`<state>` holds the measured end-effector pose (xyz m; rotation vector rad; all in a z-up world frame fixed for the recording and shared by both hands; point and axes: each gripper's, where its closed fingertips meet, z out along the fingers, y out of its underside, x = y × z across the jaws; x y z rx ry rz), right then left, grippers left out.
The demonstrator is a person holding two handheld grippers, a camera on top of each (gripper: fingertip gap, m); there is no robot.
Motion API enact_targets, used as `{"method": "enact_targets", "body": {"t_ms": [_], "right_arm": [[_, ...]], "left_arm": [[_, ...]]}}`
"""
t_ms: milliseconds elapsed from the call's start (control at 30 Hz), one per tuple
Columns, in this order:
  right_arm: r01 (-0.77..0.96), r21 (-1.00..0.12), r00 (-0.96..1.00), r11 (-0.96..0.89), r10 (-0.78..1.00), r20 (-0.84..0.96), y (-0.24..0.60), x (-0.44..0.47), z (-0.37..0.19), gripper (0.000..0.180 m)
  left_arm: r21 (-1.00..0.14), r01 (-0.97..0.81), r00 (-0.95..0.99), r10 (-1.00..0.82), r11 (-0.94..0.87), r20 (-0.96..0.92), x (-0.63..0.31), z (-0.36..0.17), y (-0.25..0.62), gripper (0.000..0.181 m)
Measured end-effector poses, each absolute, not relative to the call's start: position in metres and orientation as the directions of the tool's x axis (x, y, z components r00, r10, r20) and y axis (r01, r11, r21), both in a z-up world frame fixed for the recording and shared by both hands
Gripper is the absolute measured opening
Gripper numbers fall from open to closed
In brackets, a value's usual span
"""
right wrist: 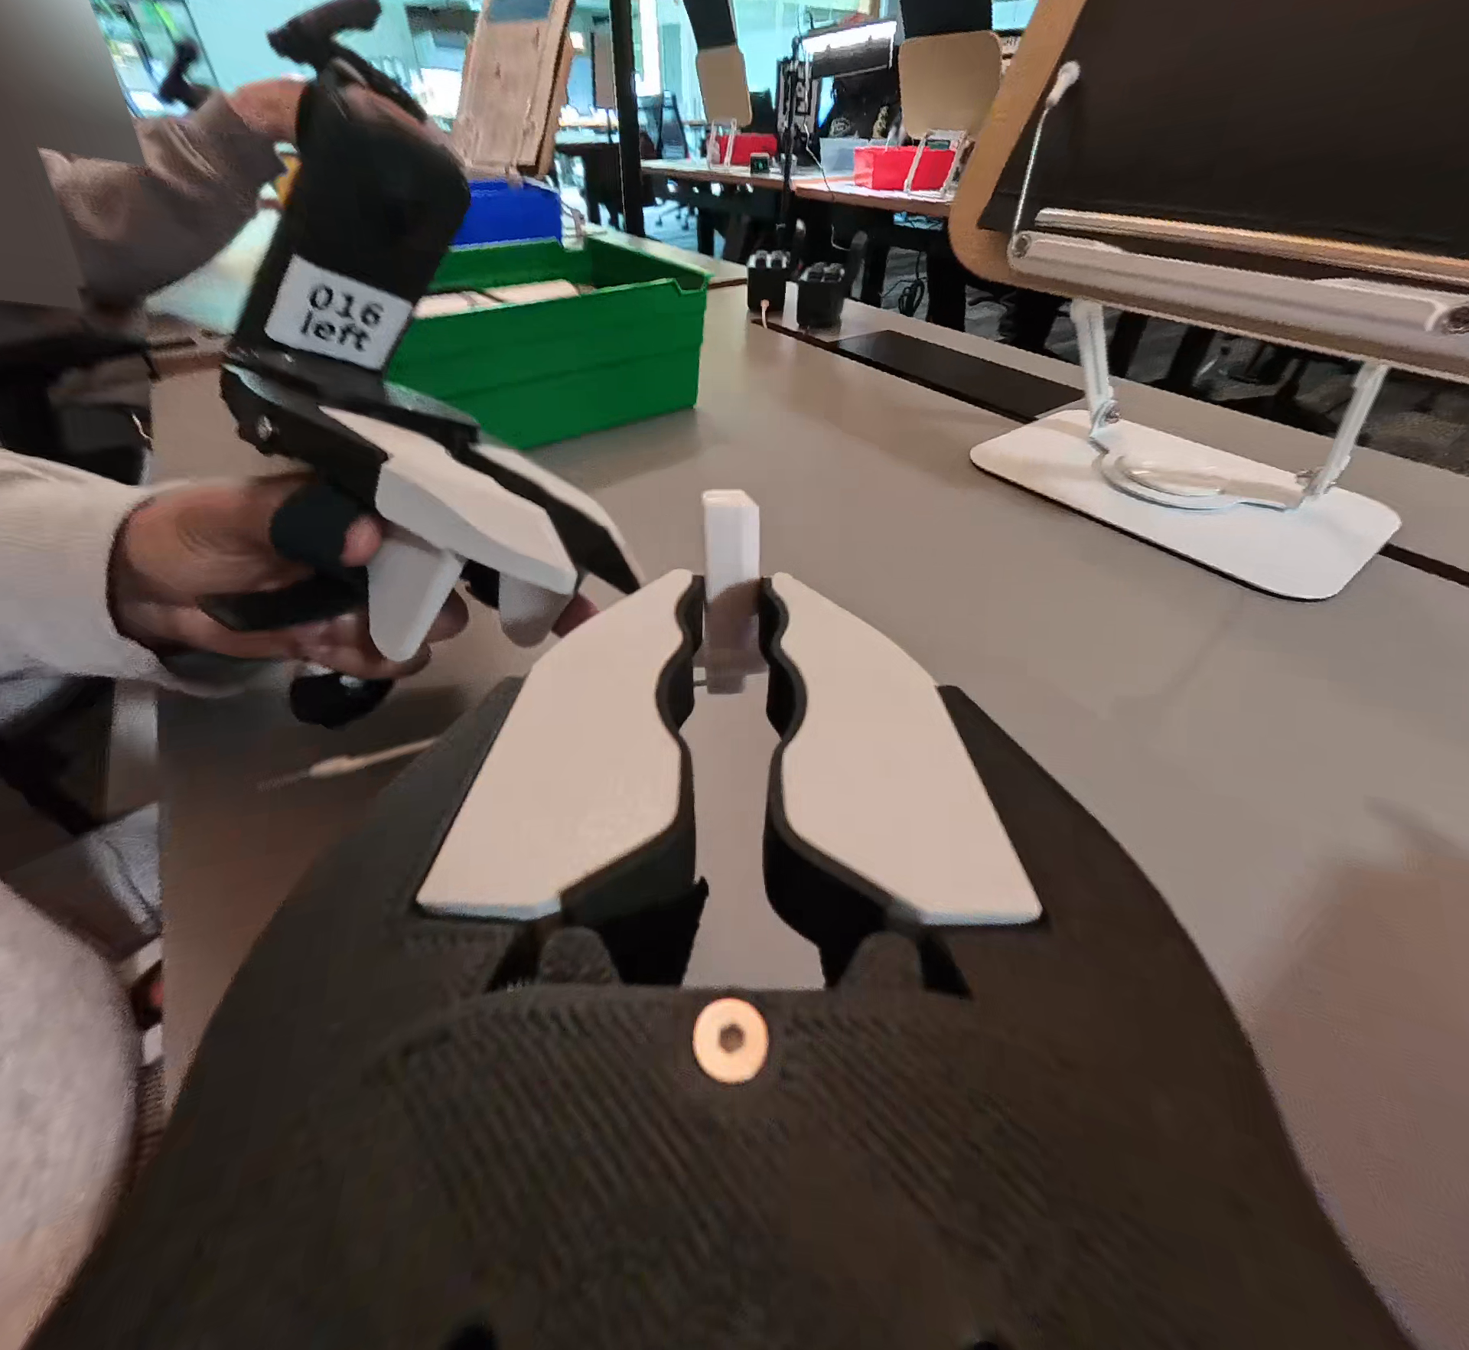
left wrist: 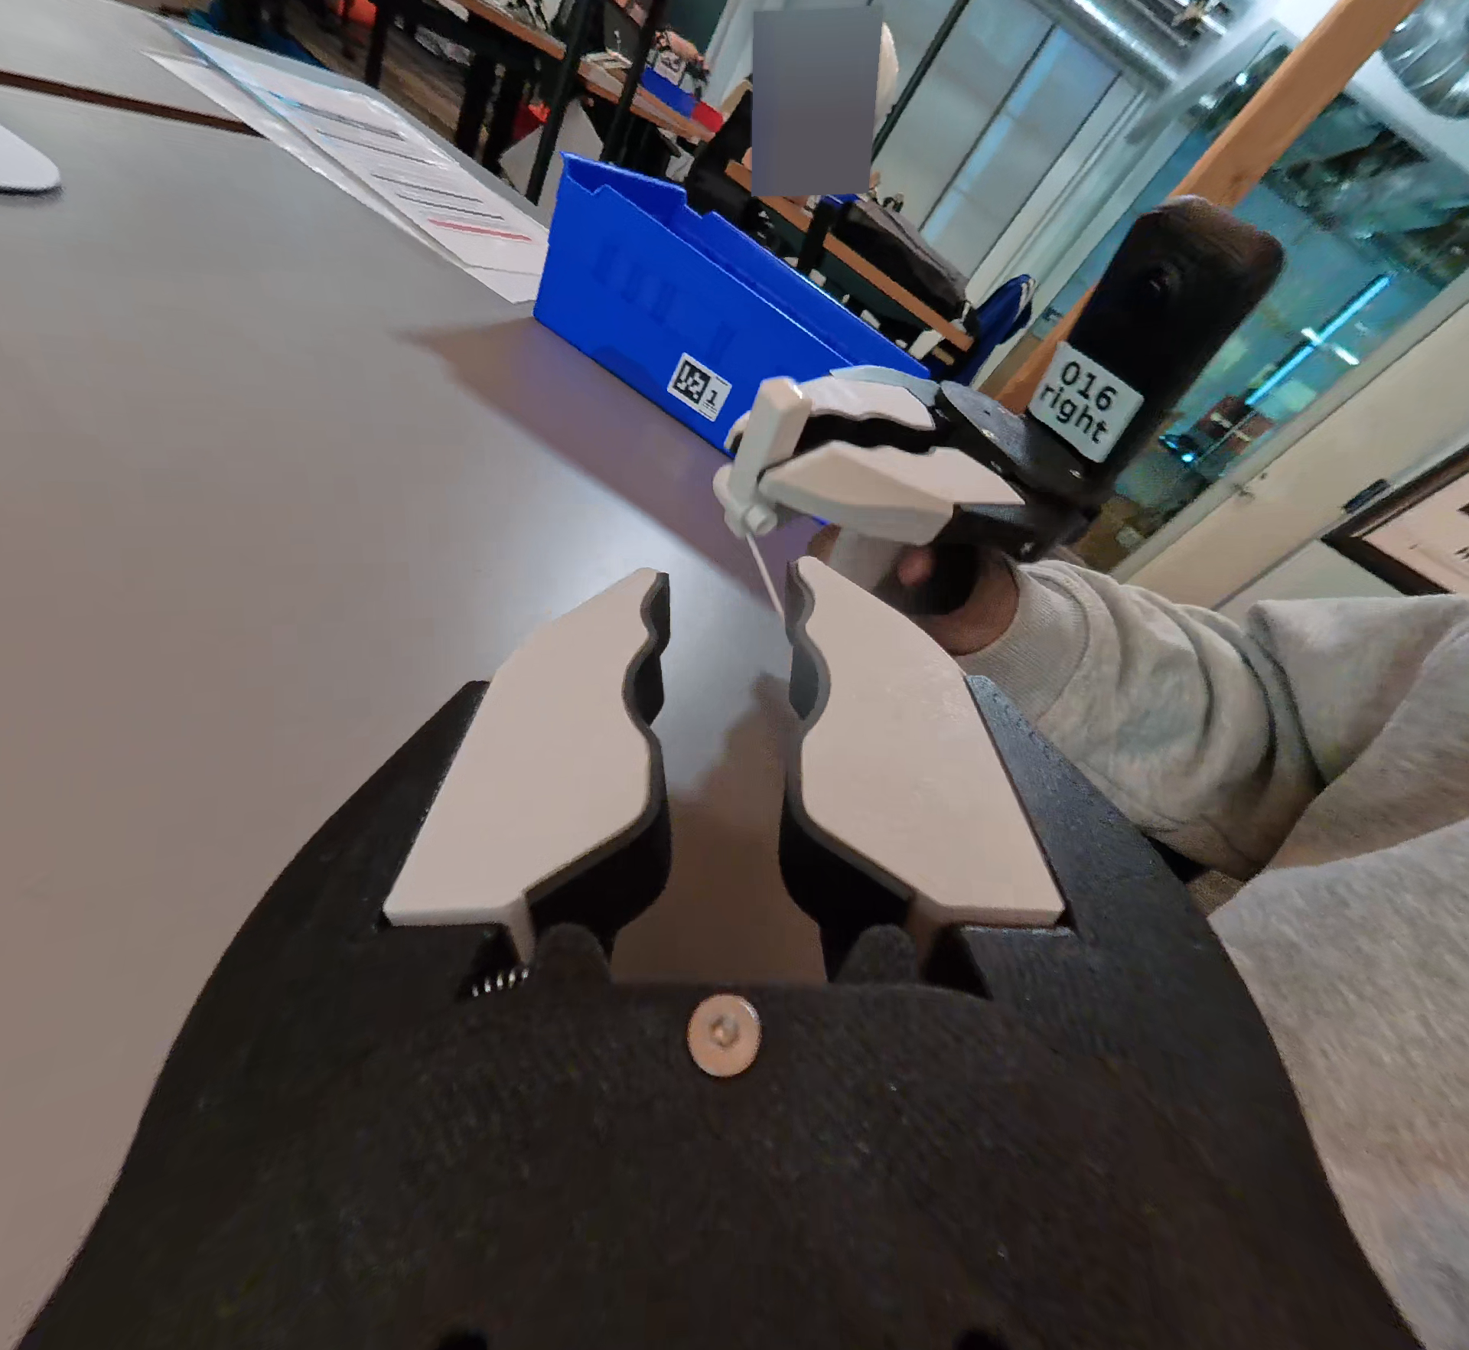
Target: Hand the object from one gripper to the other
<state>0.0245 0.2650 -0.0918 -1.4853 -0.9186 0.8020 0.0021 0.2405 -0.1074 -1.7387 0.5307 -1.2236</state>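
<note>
1. Right gripper [right wrist: 730, 588]: jaws clamped on the small white object [right wrist: 730, 556], frame centre, above the bench [right wrist: 1033, 715].
2. Left gripper [left wrist: 727, 584]: jaws apart, empty, near the object.
3. Step: approach for handover. Next: left jaws should straddle the exposed end, clamp, then right lets go.

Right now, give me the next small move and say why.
Probably bring the open left gripper up around the white block. The right gripper is clamped on it, and the block sits above and beyond the left jaws, untouched.
</note>
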Motion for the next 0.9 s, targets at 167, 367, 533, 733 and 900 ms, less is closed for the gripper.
{"method": "enact_targets", "body": {"t_ms": [167, 367, 533, 733, 900], "right_arm": [[-0.041, -0.985, 0.402, -0.166, 0.900, -0.169, 0.265, 0.028, -0.083, 0.014], [-0.122, -0.971, 0.348, -0.208, 0.907, -0.238, 0.265, 0.034, -0.075, 0.014], [-0.146, -0.966, 0.350, -0.211, 0.903, -0.250, 0.269, 0.039, -0.073, 0.014], [-0.155, -0.967, 0.368, -0.203, 0.896, -0.248, 0.273, 0.044, -0.073, 0.014], [-0.130, -0.974, 0.387, -0.184, 0.895, -0.221, 0.274, 0.044, -0.076, 0.014]], "left_arm": [[-0.832, 0.137, 0.363, -0.755, -0.537, 0.547, 0.006, -0.113, 0.236, 0.017], [-0.700, 0.134, 0.141, -0.686, -0.701, 0.714, 0.017, -0.109, 0.218, 0.010], [-0.516, 0.051, -0.103, -0.518, -0.855, 0.849, 0.028, -0.107, 0.194, 0.019], [-0.398, -0.037, -0.197, -0.384, -0.917, 0.902, 0.033, -0.110, 0.180, 0.022], [-0.323, -0.066, -0.285, -0.292, -0.944, 0.913, 0.034, -0.102, 0.173, 0.025]]}}
